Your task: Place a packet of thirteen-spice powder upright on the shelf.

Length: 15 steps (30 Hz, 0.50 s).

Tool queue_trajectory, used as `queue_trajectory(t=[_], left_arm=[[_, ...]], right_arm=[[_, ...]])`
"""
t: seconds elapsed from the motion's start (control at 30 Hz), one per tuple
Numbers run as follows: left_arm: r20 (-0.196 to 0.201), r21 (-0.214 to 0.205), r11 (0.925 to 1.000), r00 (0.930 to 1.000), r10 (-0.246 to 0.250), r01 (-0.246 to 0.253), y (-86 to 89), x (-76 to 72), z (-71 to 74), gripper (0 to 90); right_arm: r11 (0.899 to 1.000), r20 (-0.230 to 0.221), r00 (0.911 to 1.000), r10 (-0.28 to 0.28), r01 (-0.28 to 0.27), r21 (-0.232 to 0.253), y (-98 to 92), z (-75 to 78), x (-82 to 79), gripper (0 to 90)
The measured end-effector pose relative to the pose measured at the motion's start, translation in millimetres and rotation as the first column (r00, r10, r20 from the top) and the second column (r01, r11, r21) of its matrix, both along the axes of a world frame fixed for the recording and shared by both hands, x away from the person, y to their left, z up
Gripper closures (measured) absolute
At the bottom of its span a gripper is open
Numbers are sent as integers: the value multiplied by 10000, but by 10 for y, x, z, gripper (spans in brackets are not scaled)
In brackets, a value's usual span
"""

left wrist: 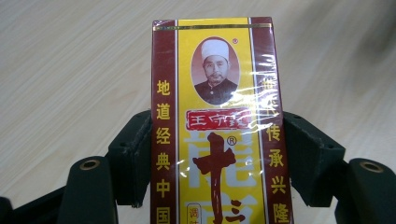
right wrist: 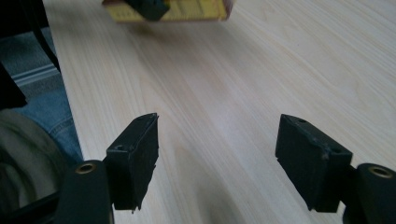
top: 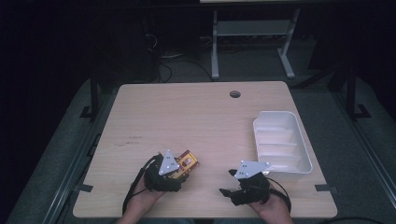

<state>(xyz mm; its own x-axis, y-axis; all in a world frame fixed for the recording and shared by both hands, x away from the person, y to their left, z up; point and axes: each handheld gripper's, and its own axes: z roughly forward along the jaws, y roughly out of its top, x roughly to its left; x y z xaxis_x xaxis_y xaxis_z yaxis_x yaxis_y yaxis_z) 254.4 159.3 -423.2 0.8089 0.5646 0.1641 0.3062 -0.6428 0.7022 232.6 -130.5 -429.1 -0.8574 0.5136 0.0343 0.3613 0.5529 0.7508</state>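
From above, I see my left gripper (top: 180, 170) at lower centre-left hiding most of the yellow-and-maroon box (top: 187, 163); its bottom runs off the left gripper view, jaws pressed on both long sides. My right gripper (top: 229, 183) rests low on the worktop (top: 187, 116), jaws wide, holding nothing. Farther right sits a white tray (top: 280, 140).
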Motion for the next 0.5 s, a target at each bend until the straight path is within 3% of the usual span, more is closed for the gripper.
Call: queue_trajectory(t=[0.27, 0.5], left_arm=[[190, 93, 9977, 9976, -672, 670, -160, -91, -29, 322], [319, 253, 9918, 9915, -1261, 1253, -279, -166, -50, 322]], right_arm=[[9981, -246, 9995, -197, 211, 581, 35, 41, 37, 310], [9960, -424, 9987, -282, 317, 836, 60, 53, 45, 327]])
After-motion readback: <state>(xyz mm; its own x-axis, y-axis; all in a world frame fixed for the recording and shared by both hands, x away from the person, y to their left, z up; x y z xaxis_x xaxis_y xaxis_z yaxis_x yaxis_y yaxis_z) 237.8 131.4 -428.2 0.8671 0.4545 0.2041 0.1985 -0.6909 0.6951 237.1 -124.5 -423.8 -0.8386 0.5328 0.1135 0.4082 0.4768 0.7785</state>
